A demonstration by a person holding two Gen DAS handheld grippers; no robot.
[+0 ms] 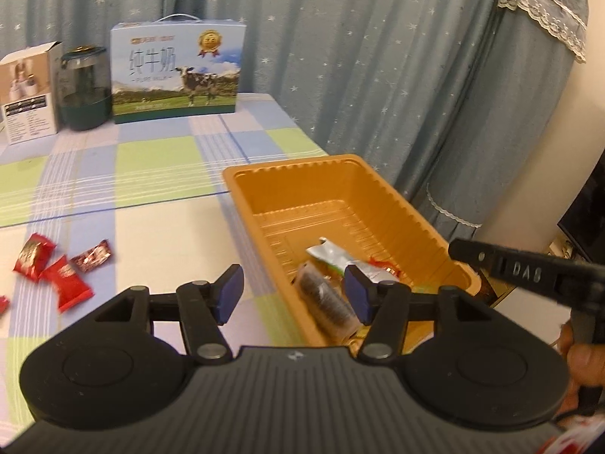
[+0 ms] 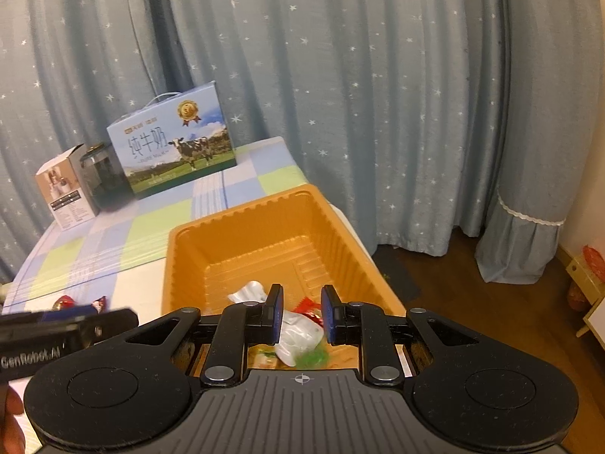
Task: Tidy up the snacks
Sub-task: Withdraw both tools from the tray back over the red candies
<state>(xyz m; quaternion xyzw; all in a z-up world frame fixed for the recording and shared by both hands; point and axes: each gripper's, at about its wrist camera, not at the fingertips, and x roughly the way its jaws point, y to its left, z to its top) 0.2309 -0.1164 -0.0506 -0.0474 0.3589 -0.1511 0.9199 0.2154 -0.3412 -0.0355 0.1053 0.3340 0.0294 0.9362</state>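
Snacks: several already in orange tray point(image 1: 340, 189), near end. Contents noted: clear-wrapped dark cookie pack point(image 1: 327, 299) lying lengthwise along tray's left wall; silver/white pouch w/ green print point(image 1: 340, 259) resting across middle; small red-wrapped piece point(image 1: 382, 263) just beside pouch. Far half of tray bare. Same pouch point(image 2: 298, 331) and red piece point(image 2: 308, 308) confirmed in right wrist view, directly between that tool's pads.

Loose snacks outside tray: red packets point(image 1: 49, 268) scattered on tablecloth point(image 1: 151, 189), left of tray, well apart from it; approx. three or four, edge of frame cuts one off. Two show in right view point(image 2: 81, 302), partly hidden behind other tool's body.

Left gripper point(image 1: 293, 295): jaws spread wide, nothing between pads; hovers over tray's left wall, one pad outside tray, one over contents. Contact w/ tray: cannot tell.

Right gripper point(image 2: 301, 314): jaws parted to a moderate gap, nothing clamped; poised above pouch, inside tray outline. Touching pouch or not: cannot tell.

Surroundings: tray sits at table's right edge on checked blue/green/white cloth. At table's far end: milk carton w/ cow picture point(image 1: 177, 70), dark green jar point(image 1: 83, 89) just beside it, small white box point(image 1: 28, 94) next to jar. Star-print blue curtain point(image 1: 340, 38) behind.
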